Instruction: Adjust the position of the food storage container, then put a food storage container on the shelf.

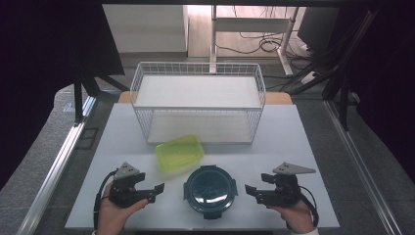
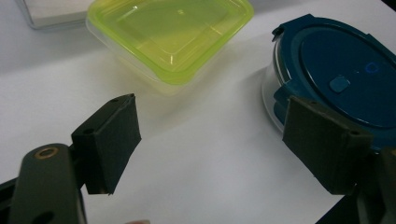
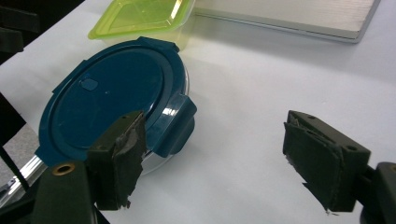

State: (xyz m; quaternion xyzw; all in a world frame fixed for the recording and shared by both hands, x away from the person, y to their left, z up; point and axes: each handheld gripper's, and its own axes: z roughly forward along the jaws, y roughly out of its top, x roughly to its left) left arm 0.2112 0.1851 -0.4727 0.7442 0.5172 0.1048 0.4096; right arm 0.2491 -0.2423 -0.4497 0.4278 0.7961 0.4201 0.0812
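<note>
Two lidded containers on the white surface (image 1: 303, 147), neither in a grip: round dark-blue container (image 1: 210, 191) near the front edge, between the left gripper (image 1: 155, 192) and the right gripper (image 1: 250, 192); yellow-green rectangular container (image 1: 179, 153) just behind it and slightly to the left, lying close in front of the white wire basket (image 1: 198, 100). Both lids on, the blue one with its side latches folded down as far as visible. Fingers (image 2: 114, 140) of the left gripper spread wide with nothing but bare surface between them, the blue container off to one side in the left gripper view. Fingers (image 3: 119, 154) of the right gripper likewise wide apart and empty, one pad close beside the blue lid's latch in the right gripper view, not pressing on it. Both grippers low over the surface, pointed inward at the round container from either side, clear of it. Judging by the layout: round container apparently set down and free; basket's shelves bare, so any stowing of either container not yet done. Likely left: taking hold of a container and lifting it to the basket, or opening a lid, though which of these cannot be told from the scene.
</note>
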